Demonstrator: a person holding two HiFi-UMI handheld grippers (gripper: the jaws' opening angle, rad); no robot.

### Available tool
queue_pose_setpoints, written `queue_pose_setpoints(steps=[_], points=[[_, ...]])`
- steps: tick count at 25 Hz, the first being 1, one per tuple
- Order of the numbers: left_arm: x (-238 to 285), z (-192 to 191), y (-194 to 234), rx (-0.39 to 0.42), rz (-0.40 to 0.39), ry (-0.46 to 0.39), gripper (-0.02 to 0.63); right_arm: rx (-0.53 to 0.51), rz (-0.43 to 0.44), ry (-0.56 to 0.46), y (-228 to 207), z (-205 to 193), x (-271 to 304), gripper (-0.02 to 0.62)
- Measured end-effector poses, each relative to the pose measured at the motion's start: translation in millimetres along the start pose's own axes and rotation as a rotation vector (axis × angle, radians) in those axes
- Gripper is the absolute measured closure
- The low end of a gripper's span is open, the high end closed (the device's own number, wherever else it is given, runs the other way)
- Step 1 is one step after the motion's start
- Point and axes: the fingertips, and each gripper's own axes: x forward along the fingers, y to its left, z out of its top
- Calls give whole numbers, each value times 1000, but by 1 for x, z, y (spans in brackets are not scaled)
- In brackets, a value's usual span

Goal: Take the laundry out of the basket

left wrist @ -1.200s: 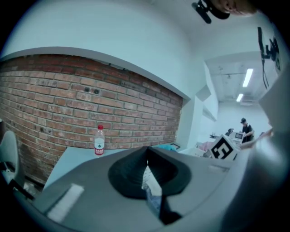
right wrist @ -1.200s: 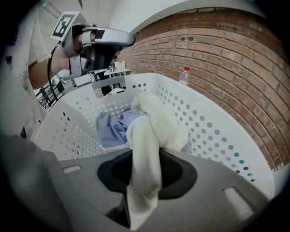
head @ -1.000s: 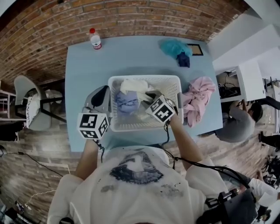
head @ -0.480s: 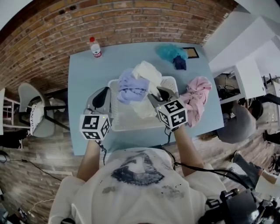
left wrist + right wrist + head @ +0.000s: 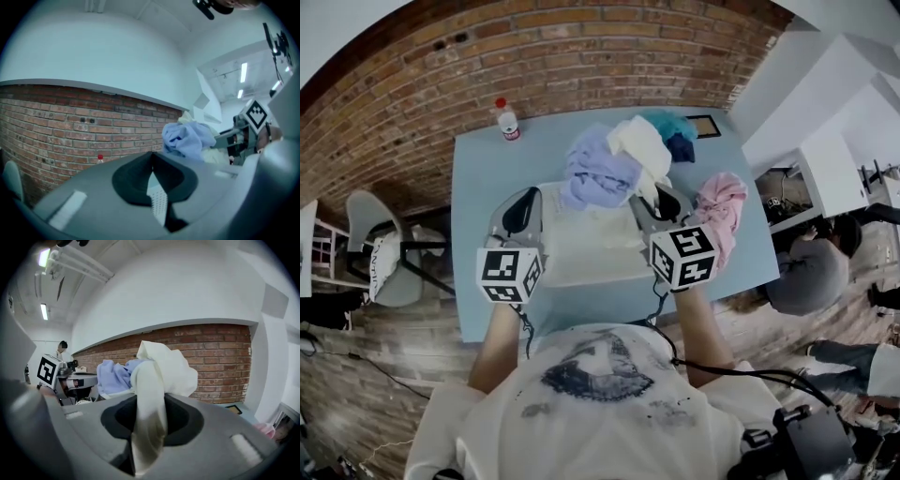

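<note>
Riding higher over the basket (image 5: 581, 251), laundry (image 5: 614, 159) in right gripper (image 5: 150, 420)

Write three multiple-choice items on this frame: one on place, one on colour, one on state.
1. Where does the pink garment lie?
A. on the table, right of the basket
B. inside the basket
C. on a chair

2. What colour is the cap of the bottle?
A. blue
B. red
C. green

3. What state is the right gripper in?
A. open and empty
B. shut on nothing
C. shut on the cream cloth

Key:
1 A: in the head view it lies on the tabletop beside the basket.
2 B: the cap shows red at the table's far left corner.
3 C: the right gripper view shows the cloth pinched between its jaws.
</note>
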Motion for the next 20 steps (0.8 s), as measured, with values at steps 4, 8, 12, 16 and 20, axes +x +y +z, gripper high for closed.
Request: queue_pose_setpoints(steps=[4,8,12,16,20], points=[[-1,12,-1,8,7,-22,614,-8,-18,-48,0,18,-9,477],[-1,23,-3,13,14,-36,614,-3,-39,-89,-5,32,-17,479],[-1,28,-3,18,19,-45,615,-2,-51,-107,-8,37,-20,480],[-2,30,-6,17,12,-40,615,9,-54,-108,-10,39,-23,480],[-2,30,-10,17,10,-38,615,13,-51,-108,-10,39,-25,480]])
